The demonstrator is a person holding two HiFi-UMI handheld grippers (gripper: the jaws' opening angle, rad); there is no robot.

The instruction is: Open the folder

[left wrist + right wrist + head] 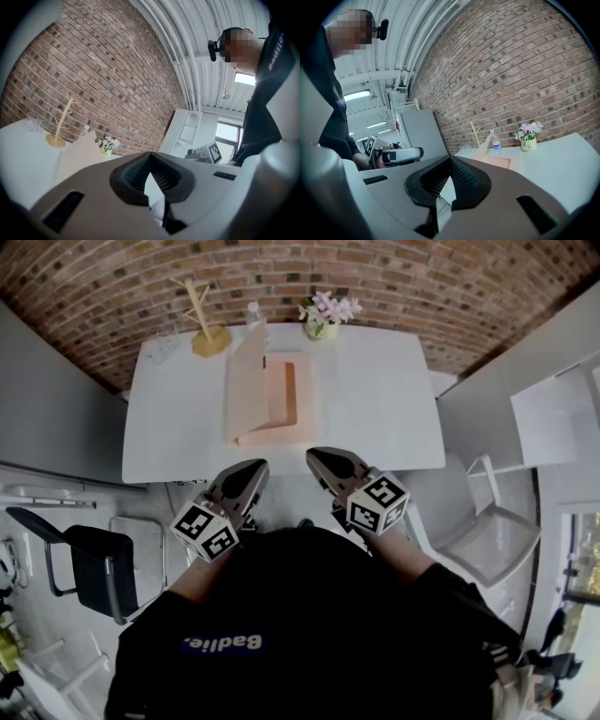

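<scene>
Folder (267, 399), peach-coloured, sits about the middle of the white tabletop (375, 399) and is already open: 1 cover lies flat, while the other, on the person's left side of it, stands up almost on edge. Beyond the folder, at the far edge by the brick wall (281, 268), are 3 small things: a wooden branch stand (208, 334) to the folder's far left, a clear bottle (253, 313) straight behind its raised cover, and a pot of pale pink flowers (323, 320) to its far right. On the near side of the folder, off the tabletop's near edge and close to the person's chest, the 2 tools are held side by side, well apart from the folder and touching nothing. The left tool (251, 470) has its jaws brought together at the tips with nothing between them. The right tool (319, 457) is likewise closed tip to tip and empty. Both point roughly toward the folder.
</scene>
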